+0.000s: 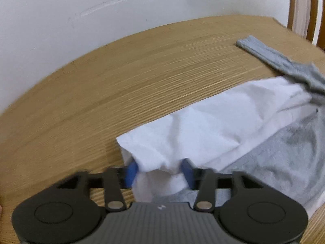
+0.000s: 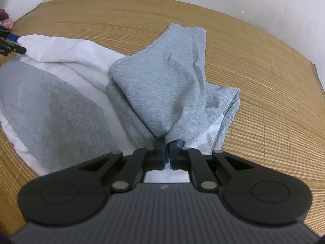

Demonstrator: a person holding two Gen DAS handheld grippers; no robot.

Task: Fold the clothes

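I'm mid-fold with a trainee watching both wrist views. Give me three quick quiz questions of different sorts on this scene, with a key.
1. True or false: the right gripper is shut on grey fabric of the grey and white garment.
2. Multiple choice: what sits between the left gripper fingers? A) grey sleeve B) white fabric C) nothing
3. Fill in: the garment lies on a ______ table.

Key
1. True; the blue fingers stand nearly together with grey cloth bunched between them.
2. B; a white fold fills the gap between the two blue fingers.
3. Wooden; light slatted grain, by a white wall.
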